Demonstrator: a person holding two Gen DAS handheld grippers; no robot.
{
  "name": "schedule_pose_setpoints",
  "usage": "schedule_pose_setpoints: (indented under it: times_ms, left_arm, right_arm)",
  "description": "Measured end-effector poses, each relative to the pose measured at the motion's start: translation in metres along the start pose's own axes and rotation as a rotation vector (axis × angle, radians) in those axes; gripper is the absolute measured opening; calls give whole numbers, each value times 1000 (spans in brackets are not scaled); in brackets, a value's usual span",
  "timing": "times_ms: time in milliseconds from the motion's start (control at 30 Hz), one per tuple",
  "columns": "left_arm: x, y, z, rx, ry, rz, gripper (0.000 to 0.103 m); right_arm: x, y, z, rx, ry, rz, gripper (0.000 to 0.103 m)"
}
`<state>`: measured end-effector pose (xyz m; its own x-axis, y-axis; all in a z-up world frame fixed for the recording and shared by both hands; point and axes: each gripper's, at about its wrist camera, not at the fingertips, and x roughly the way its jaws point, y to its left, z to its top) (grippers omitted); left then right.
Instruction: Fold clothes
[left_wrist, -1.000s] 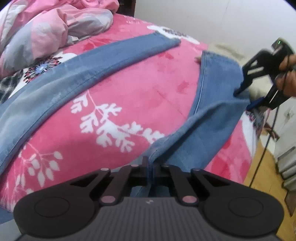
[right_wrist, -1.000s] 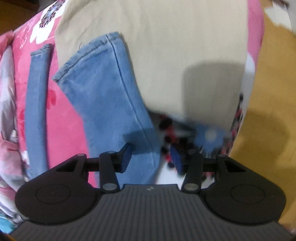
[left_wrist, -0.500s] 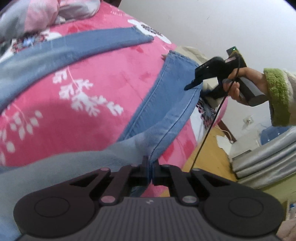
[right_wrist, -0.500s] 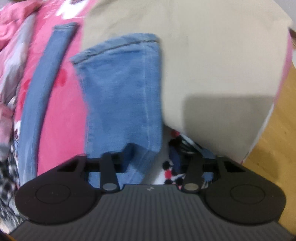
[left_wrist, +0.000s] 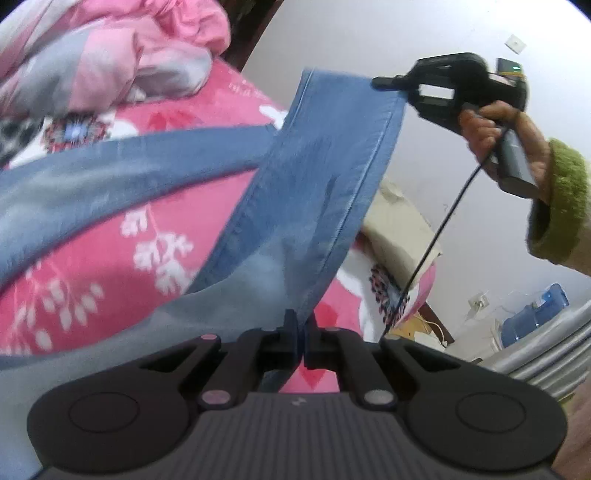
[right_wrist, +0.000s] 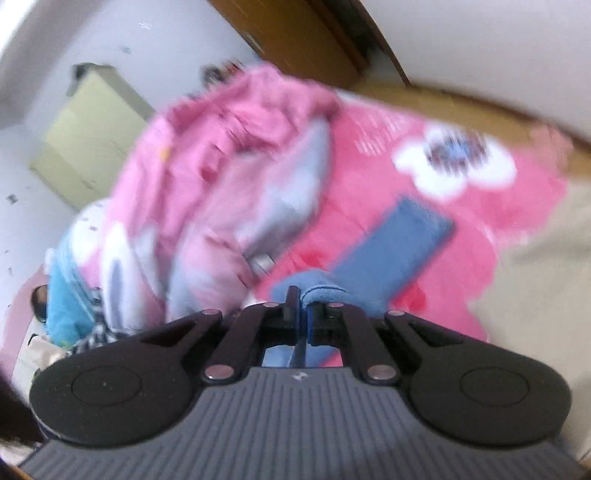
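1. pink floral blanket (left_wrist: 122, 206) covers the bed, fleecy, printed with white sprigs and flowers; a rumpled pink and grey quilt (left_wrist: 103, 62) is heaped at its far side, with a plain white wall behind.

2. jeans (left_wrist: 317, 192), the garment in hand, lie partly on that blanket. one leg (left_wrist: 140, 162) rests flat across it as a long blue band; the other leg is lifted clear, stretched between the two grippers.

3. left gripper (left_wrist: 300, 341) is pinched tight on the raised leg's side edge, low near the blanket, denim running up from between its fingers.

4. right gripper (left_wrist: 402, 92), held by a hand (left_wrist: 495, 125) in a green knitted cuff (left_wrist: 557, 206), clamps the hem end up high against the wall. its own view, blurred, shows the closed fingers nipping a rolled blue edge (right_wrist: 325, 293).

5. judged from this, the step in hand is carrying the raised leg over to lay it on the flat one, folding the jeans lengthwise.

6. the next move calls for both grips travelling together, keeping the cloth taut so the seams and hems meet, then lowering before letting go.

7. denim looks mid-weight and fairly stiff, faded pale at the thigh, darker along its stitched side seam; it hangs as a flat panel rather than bunching.

8. beige cloth (left_wrist: 399, 229) lies at the bed's corner.
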<state>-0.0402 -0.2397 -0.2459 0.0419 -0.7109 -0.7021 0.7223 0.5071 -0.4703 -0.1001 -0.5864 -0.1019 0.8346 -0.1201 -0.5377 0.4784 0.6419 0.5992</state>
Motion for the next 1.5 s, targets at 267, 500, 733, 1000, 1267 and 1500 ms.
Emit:
schedule_pose_setpoints:
  times_ms: [267,500,733,1000,1267,1500]
  left_arm:
    - [60,-1,-26,62,129,36,7]
    - [48,12,-42,-34,144,48,54]
    - [-46,69,-80,-441,94,203,60]
    - [-176,179,-169,-1016,-90,519,63]
    - [-208,240,-211,-1290,-287,495,65]
    - [-208,254,-222,-1348,-321,477,41]
  right_arm:
    - [8,-127,-66,27,65,-353,6]
    - [10,-179,-80,170,155,-483,38]
    - [-34,-142,-79,90,186,-498,52]
    - [14,-41,-167,20,548,-36,52]
    - [83,11,-319,345,883,83,52]
    - [93,19,-364,492,832,13,44]
